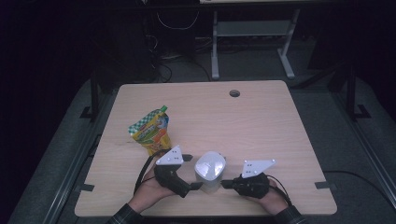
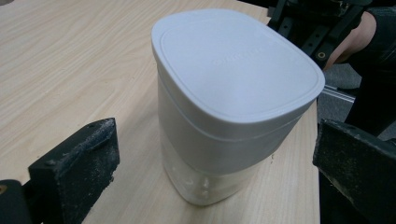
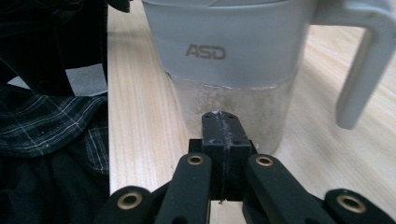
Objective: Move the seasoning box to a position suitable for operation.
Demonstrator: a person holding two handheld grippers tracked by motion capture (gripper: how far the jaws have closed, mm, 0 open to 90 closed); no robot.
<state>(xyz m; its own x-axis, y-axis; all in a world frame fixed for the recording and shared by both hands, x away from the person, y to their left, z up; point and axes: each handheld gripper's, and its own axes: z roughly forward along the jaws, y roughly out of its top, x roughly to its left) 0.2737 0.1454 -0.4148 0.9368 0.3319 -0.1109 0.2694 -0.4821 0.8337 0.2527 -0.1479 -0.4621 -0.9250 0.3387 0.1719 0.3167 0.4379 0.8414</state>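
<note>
White-lidded jug upright on wood table, near front edge, right betw both grippers. Lower body clear/frosted, upper band + lid white, "ASD" on the band in right gripper view. Handle white, off to the right side in that view.

L gripper: jaws wide apart, one each side of jug in left gripper view, jug dead centre betw them w/ clear gap both sides. Nothing gripped, not touching jug walls as far as visible. Seen from slightly above, lid top flat w/ rounded corners. Grey plate atop gripper in high view.

R gripper: jaws pressed together, pads flush, nothing betw them. Tip just in front of jug's clear lower part, pointing straight at it; touching or just short – can't tell. In high view, R gripper at jug's right base, held by a hand w/ plaid cuff at the wrist.

Beyond L gripper, up and slightly left: yellow-green spouted pouch lying flat on table, near its plate, apart from jug.

Round hole in table far ahead of both grippers, near back edge. Cables trailing from both grippers back toward person.
</note>
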